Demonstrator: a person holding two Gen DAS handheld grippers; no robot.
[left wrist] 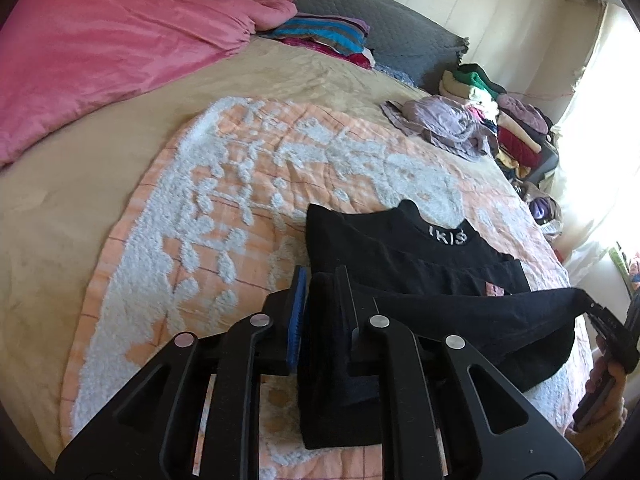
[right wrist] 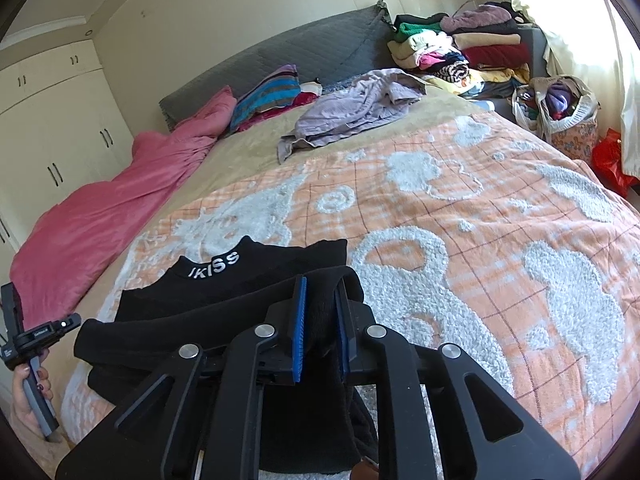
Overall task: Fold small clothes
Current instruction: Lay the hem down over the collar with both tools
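Observation:
A black top (left wrist: pixel 392 248) with white "KISS" lettering on its collar lies on the orange and white bedspread (left wrist: pixel 248 184). Its lower hem is lifted and folded up toward the collar. My left gripper (left wrist: pixel 322 304) is shut on one end of the lifted hem. My right gripper (right wrist: pixel 322 320) is shut on the other end, and the hem hangs stretched between them. The top also shows in the right wrist view (right wrist: pixel 240 276). The right gripper shows at the right edge of the left wrist view (left wrist: pixel 612 332). The left gripper shows at the left edge of the right wrist view (right wrist: pixel 36 344).
A crumpled lilac garment (right wrist: pixel 352 108) lies further up the bed. A pink duvet (left wrist: pixel 100 52) and striped pillows (left wrist: pixel 320 32) lie by the grey headboard (right wrist: pixel 280 60). Stacks of clothes (right wrist: pixel 460 48) and a full bag (right wrist: pixel 560 108) stand beside the bed. White wardrobes (right wrist: pixel 52 120) line the wall.

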